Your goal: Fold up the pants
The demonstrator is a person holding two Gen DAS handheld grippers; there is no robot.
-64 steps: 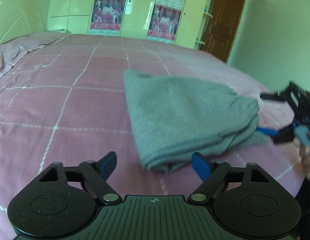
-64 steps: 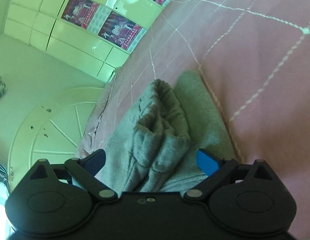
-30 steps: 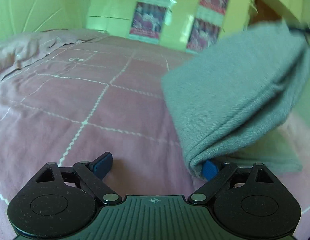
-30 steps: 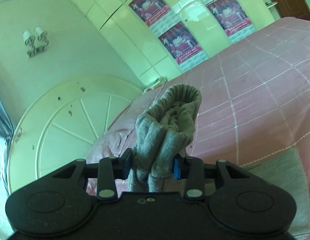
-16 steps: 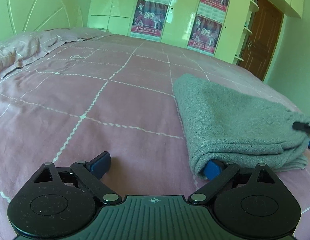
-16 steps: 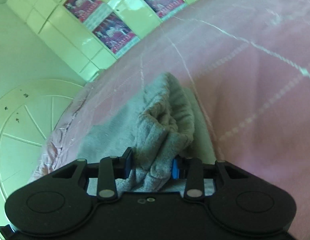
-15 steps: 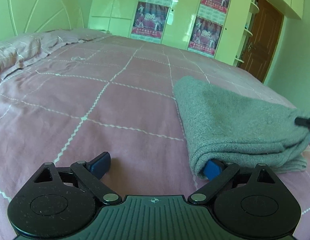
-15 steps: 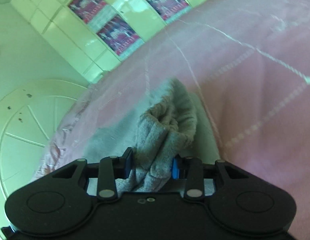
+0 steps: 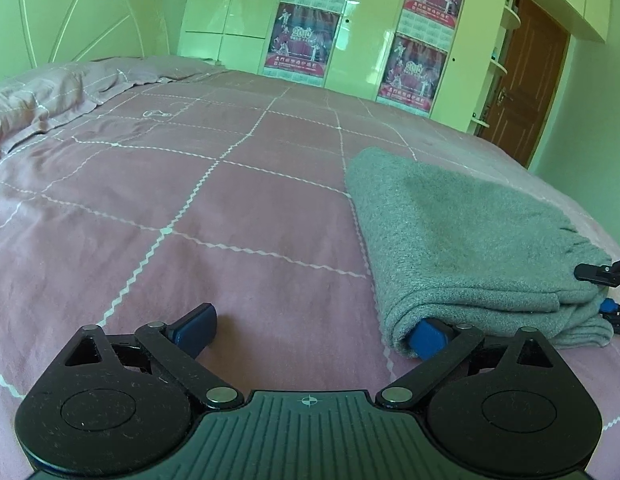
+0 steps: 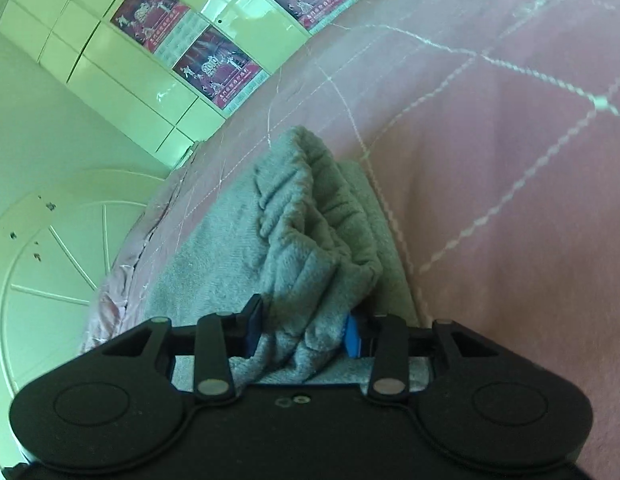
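The grey pants (image 9: pixel 461 232) lie folded in a thick stack on the pink bed (image 9: pixel 190 200), right of centre in the left wrist view. My left gripper (image 9: pixel 310 330) is open and low over the bed; its right fingertip (image 9: pixel 427 334) is tucked under the near fold of the pants. My right gripper (image 10: pixel 300 332) is shut on the bunched waistband end of the pants (image 10: pixel 310 248), pressed down on the stack. It also shows at the right edge of the left wrist view (image 9: pixel 607 292).
The bed has a pink quilt with white stitched squares. A rumpled pink pillow (image 9: pixel 34 100) lies at the far left. White wardrobes with posters (image 9: pixel 302 36) stand behind the bed, and a brown door (image 9: pixel 525 92) is at the right.
The right gripper closed on the pants' end, lifted it up and over, and laid it down on the stack. The left gripper has stayed open at the near fold.
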